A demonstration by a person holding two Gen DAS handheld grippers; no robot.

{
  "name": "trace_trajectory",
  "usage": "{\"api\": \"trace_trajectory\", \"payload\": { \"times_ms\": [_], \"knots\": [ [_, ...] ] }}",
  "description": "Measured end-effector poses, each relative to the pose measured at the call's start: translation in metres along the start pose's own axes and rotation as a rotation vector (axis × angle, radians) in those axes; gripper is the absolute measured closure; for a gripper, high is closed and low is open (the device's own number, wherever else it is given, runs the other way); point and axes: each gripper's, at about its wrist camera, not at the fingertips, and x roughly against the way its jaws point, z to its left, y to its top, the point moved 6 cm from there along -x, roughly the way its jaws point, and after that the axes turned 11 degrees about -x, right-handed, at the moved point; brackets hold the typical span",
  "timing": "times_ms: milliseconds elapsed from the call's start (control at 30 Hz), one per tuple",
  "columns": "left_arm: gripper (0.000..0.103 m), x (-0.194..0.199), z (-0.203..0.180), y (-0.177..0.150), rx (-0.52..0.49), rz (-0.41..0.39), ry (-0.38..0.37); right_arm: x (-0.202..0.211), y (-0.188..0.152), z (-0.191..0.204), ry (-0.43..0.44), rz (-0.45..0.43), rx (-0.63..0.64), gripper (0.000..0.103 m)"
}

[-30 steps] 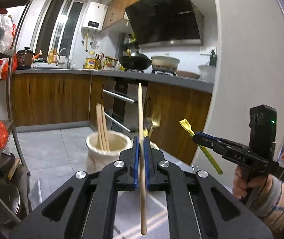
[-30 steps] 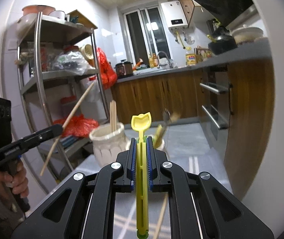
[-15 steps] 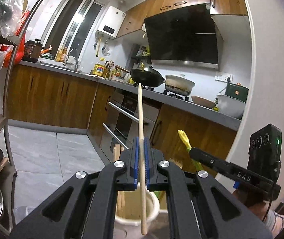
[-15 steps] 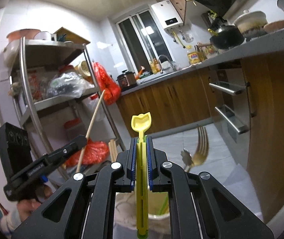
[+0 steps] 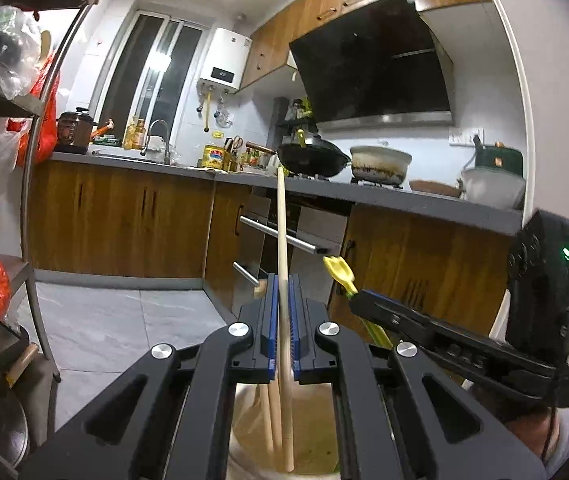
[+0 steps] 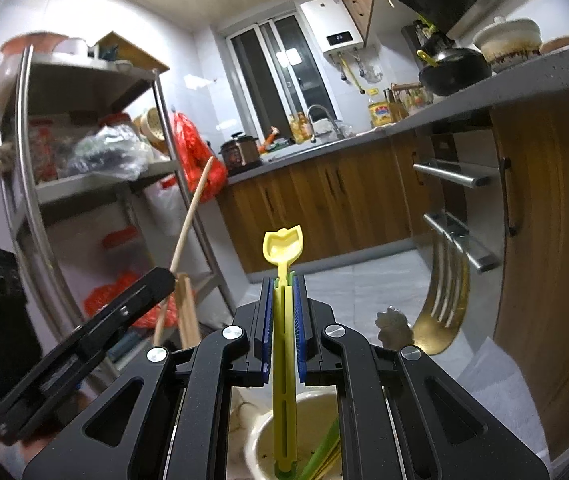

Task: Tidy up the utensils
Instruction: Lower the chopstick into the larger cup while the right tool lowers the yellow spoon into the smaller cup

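Over the cream round pot (image 5: 284,436), the left gripper (image 5: 283,312) has its fingers squeezed on a long thin wooden chopstick (image 5: 281,232), stiff and light. Beside it, the right gripper (image 6: 283,312) pinches a yellow plastic spoon (image 6: 283,256) mid-handle, slippery, tip inside the other cream pot (image 6: 316,436).

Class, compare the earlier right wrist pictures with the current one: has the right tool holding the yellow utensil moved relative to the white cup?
Yes. The right tool has closed in above the white cup, and the yellow utensil now dips inside it.
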Motion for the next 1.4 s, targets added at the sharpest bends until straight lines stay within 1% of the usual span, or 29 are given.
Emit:
{"api": "trace_trajectory", "payload": {
  "times_ms": [100, 200, 267, 333, 500, 767, 900, 1100, 1233, 1400],
  "knots": [
    [0.098, 0.009, -0.002, -0.003, -0.026, 0.008, -0.008, -0.005, -0.005, 0.002, -0.023, -0.001, 0.044, 0.092],
    [0.098, 0.017, -0.003, -0.007, -0.016, 0.026, -0.043, -0.009, -0.008, 0.005, -0.057, -0.006, 0.094, 0.092],
    [0.098, 0.020, -0.003, -0.010, -0.017, 0.041, -0.048, -0.011, -0.011, 0.005, -0.073, 0.001, 0.115, 0.092],
    [0.098, 0.022, -0.002, -0.015, -0.007, 0.063, -0.057, -0.011, -0.015, 0.006, -0.079, 0.017, 0.130, 0.092],
    [0.098, 0.029, 0.004, -0.021, 0.019, 0.077, -0.066, -0.004, -0.025, 0.010, -0.090, 0.061, 0.221, 0.092],
    [0.098, 0.031, 0.007, -0.026, 0.026, 0.095, -0.078, 0.016, -0.034, 0.001, -0.089, 0.121, 0.196, 0.092],
    [0.098, 0.030, 0.008, -0.029, 0.034, 0.123, -0.074, 0.024, -0.039, 0.000, -0.078, 0.156, 0.176, 0.092],
    [0.098, 0.030, 0.012, -0.035, 0.058, 0.156, -0.048, 0.020, -0.048, 0.005, -0.082, 0.204, 0.184, 0.092],
    [0.098, 0.032, 0.013, -0.034, 0.058, 0.151, -0.041, 0.016, -0.052, 0.005, -0.093, 0.229, 0.183, 0.092],
    [0.091, 0.033, 0.012, -0.034, 0.052, 0.145, -0.034, 0.014, -0.051, 0.004, -0.102, 0.238, 0.182, 0.092]
  ]
}}
